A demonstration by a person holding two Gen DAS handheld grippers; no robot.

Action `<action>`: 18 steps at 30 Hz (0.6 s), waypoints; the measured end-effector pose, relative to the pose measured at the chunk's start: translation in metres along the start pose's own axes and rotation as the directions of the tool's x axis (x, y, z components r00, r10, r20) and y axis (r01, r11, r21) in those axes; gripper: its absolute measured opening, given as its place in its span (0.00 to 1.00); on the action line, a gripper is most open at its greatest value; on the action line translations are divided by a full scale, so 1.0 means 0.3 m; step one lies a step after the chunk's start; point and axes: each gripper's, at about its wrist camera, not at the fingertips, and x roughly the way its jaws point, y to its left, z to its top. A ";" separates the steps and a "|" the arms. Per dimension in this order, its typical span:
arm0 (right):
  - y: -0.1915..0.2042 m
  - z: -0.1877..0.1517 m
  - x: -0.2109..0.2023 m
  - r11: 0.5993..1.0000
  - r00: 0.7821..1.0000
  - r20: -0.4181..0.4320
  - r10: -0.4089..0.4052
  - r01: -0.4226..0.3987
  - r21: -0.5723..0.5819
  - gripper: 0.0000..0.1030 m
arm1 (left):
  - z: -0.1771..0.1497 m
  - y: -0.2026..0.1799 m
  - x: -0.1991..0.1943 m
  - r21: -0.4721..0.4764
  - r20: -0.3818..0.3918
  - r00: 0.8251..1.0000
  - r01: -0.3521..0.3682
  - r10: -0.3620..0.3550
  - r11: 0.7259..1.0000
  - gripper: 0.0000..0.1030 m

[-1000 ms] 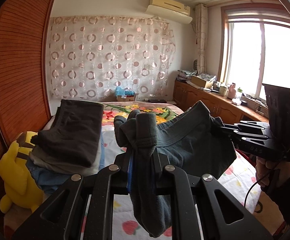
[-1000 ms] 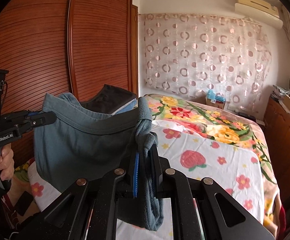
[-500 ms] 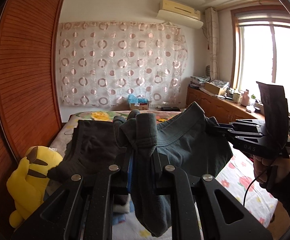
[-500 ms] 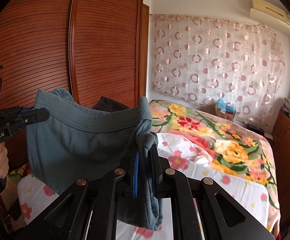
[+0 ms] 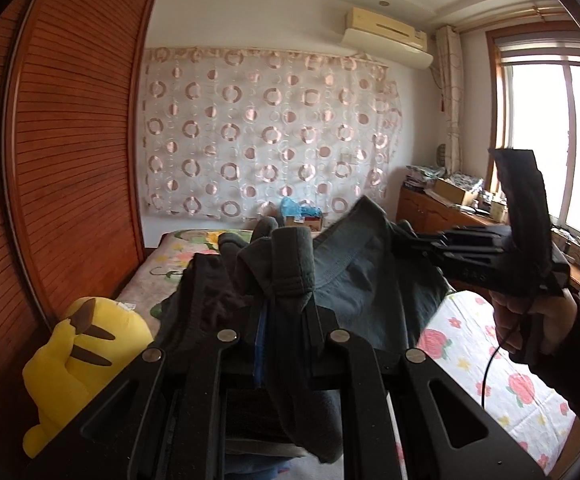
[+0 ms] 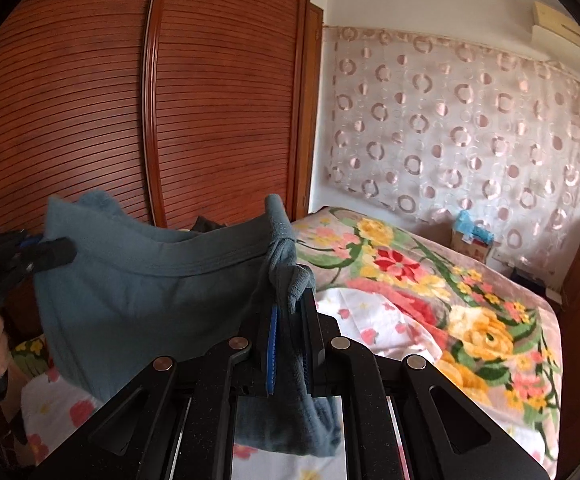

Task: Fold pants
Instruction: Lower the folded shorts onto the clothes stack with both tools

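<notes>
Left wrist view is being taken close behind the left gripper (image 5: 286,312), facing along the bed (image 5: 490,344) toward the curtain (image 5: 266,136), window to its right. Right wrist view is being taken close behind the right gripper (image 6: 290,320), angled toward the wardrobe (image 6: 138,112) left of the curtain. Bed, curtain and pants (image 6: 150,280) are being shared.

Bed (image 6: 418,320): floral blanket over a white flower-print sheet (image 6: 374,330).
Left edge: yellow plush toy (image 5: 78,360) (by the wardrobe side).
Beside toy: dark folded clothes (image 5: 206,300).
</notes>
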 end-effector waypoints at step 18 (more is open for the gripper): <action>0.020 0.137 0.301 0.988 0.997 0.002 0.081 -0.080 -0.131 0.09 | -0.064 0.122 0.002 -0.132 0.022 0.996 -0.083 0.087 0.988 0.14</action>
